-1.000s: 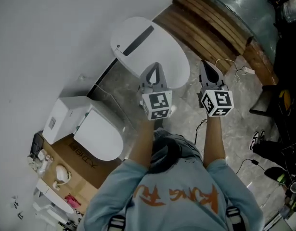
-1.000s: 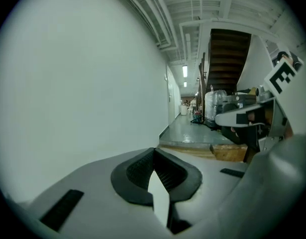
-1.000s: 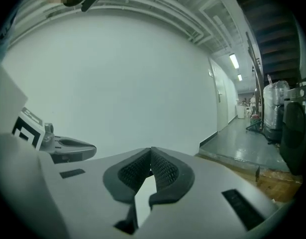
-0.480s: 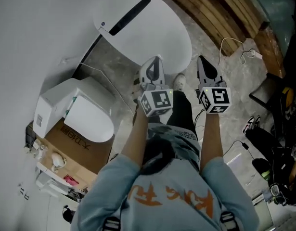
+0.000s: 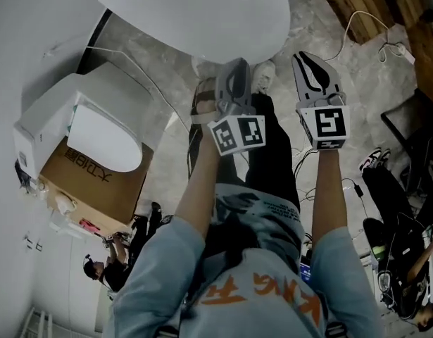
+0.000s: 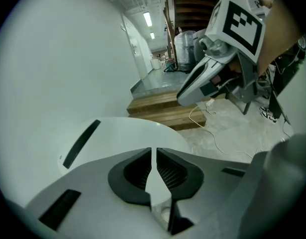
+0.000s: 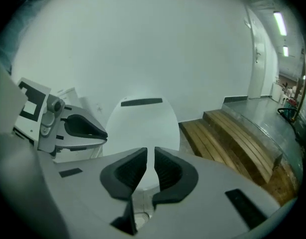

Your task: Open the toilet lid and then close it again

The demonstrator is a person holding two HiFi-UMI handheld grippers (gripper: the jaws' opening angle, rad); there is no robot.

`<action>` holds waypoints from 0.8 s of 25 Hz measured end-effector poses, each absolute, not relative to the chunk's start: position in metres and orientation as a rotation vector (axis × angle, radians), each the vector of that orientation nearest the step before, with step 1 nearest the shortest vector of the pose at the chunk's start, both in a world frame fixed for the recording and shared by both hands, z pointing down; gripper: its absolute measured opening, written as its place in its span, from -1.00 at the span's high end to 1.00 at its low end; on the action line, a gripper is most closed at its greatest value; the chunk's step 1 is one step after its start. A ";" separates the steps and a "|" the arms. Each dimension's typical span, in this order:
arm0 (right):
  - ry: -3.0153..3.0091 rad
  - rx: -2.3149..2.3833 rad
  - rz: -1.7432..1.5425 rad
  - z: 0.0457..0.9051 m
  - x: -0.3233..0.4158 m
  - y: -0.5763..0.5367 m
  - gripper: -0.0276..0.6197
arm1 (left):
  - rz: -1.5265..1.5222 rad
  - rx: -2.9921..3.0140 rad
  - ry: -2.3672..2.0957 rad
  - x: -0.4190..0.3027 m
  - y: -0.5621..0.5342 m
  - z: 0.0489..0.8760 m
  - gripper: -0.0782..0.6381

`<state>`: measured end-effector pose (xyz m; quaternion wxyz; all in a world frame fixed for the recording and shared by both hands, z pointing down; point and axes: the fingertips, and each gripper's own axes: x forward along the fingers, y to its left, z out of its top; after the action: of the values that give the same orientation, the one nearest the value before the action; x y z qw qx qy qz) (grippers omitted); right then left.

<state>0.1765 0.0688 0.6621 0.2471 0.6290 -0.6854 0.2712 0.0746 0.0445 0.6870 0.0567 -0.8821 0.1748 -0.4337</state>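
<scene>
**Head view:** A second ago the closed white toilet lid (image 5: 202,13) lay small and well ahead of us. Now it looms large just beyond the tips of both grippers, so we have dropped toward it. The left gripper (image 5: 234,65) and right gripper (image 5: 309,58) are side by side and neither touches the lid. A second toilet (image 5: 96,129) sits well off to the left gripper's left.

**Left gripper view:** The left gripper (image 6: 153,156) has its jaws practically together, with only a hairline slit and nothing in it. The lid (image 6: 118,138) lies flat directly ahead and below. The right gripper (image 6: 212,76) hangs above and to the right.

**Right gripper view:** The right gripper (image 7: 152,156) has its jaws beginning to part, with nothing between them. The lid (image 7: 143,121) lies straight ahead, still down. The left gripper (image 7: 68,128) is beside us on the left.

We judge this to be the approach. The lid's front edge is not yet gripped, so the opening has not begun.
</scene>
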 end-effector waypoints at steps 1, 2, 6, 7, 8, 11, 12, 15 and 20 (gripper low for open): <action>-1.879 1.660 0.725 0.676 0.174 0.075 0.71 | -1.348 -2.660 0.508 0.076 0.056 0.700 0.63; -1.887 1.597 0.702 0.691 0.170 0.081 0.66 | -1.378 -2.636 0.489 0.075 0.067 0.712 0.58; -1.903 1.390 0.567 0.749 0.154 0.101 0.40 | -1.398 -2.390 0.353 0.071 0.086 0.755 0.32; -1.908 1.340 0.524 0.761 0.152 0.103 0.35 | -1.400 -2.344 0.327 0.070 0.087 0.767 0.27; -1.914 1.284 0.478 0.771 0.148 0.105 0.28 | -1.421 -2.322 0.315 0.068 0.088 0.779 0.22; -1.929 1.121 0.337 0.795 0.135 0.107 0.07 | -1.517 -2.292 0.348 0.058 0.086 0.806 0.02; -1.926 1.083 0.295 0.802 0.132 0.105 0.00 | -1.529 -2.281 0.373 0.056 0.084 0.811 0.00; -1.904 0.982 0.159 0.820 0.126 0.101 -0.13 | -1.526 -2.258 0.405 0.057 0.081 0.823 -0.08; -1.878 0.773 -0.091 0.844 0.112 0.092 -0.27 | -1.516 -2.248 0.399 0.058 0.081 0.834 -0.11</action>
<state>0.1116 0.0918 0.8439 0.5262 0.3234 -0.7856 -0.0381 0.0576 0.0809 0.8341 0.1993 -0.8038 0.1426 -0.5421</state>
